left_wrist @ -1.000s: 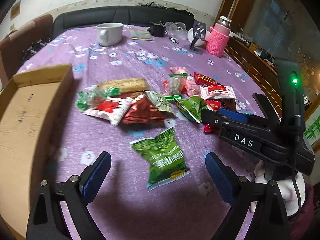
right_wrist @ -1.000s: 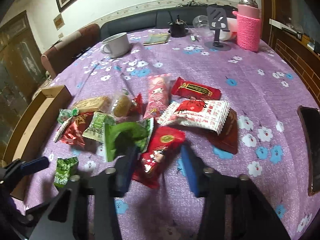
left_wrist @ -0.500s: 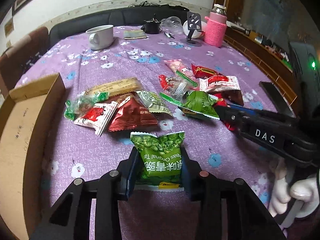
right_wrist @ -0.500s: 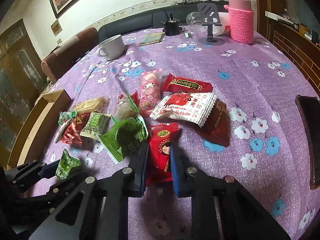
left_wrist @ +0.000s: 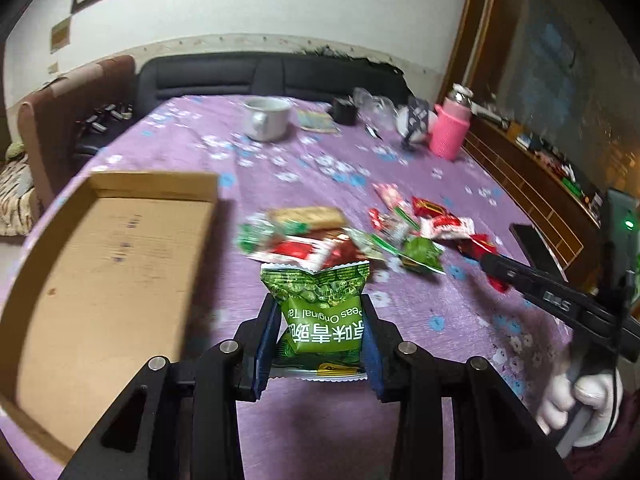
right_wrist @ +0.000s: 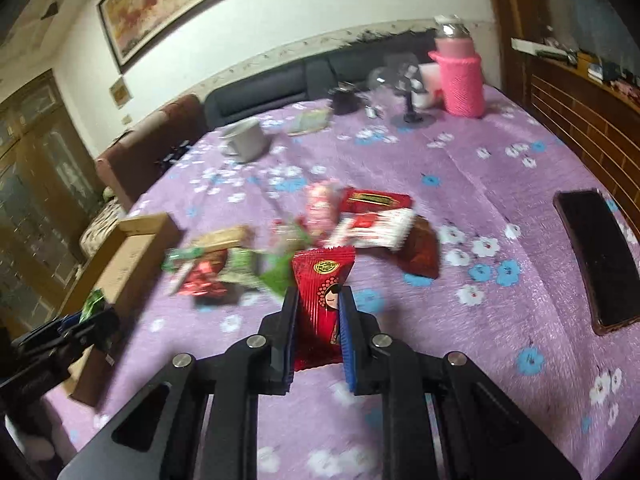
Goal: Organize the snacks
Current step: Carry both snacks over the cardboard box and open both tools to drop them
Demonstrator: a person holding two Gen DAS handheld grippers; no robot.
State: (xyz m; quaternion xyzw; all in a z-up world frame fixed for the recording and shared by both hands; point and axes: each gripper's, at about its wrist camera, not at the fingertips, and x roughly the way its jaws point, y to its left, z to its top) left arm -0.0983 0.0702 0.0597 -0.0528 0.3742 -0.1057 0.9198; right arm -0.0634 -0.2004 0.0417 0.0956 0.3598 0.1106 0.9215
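My left gripper [left_wrist: 319,322] is shut on a green pea packet [left_wrist: 320,312], lifted off the purple flowered tablecloth [left_wrist: 440,360]. In the right wrist view my right gripper [right_wrist: 318,314] is shut on a red snack packet [right_wrist: 320,304] with a cartoon face, also raised. A heap of loose snack packets [left_wrist: 352,236] lies mid-table beyond both. The flat cardboard box [left_wrist: 100,264] sits left of the left gripper, with nothing in it that I can see. From the left wrist view the right gripper [left_wrist: 496,276] shows at right, held by a white-gloved hand [left_wrist: 580,404].
A white mug [left_wrist: 266,118], pink-sleeved bottle [left_wrist: 448,136], phone stand [left_wrist: 416,120] and small items stand at the table's far end. A dark phone [right_wrist: 604,260] lies near the right table edge. Sofa and chair back the table.
Both grippers closed on their packets, the left on the green one and the right on the red one, then rose with them off the table. The views tilted up.
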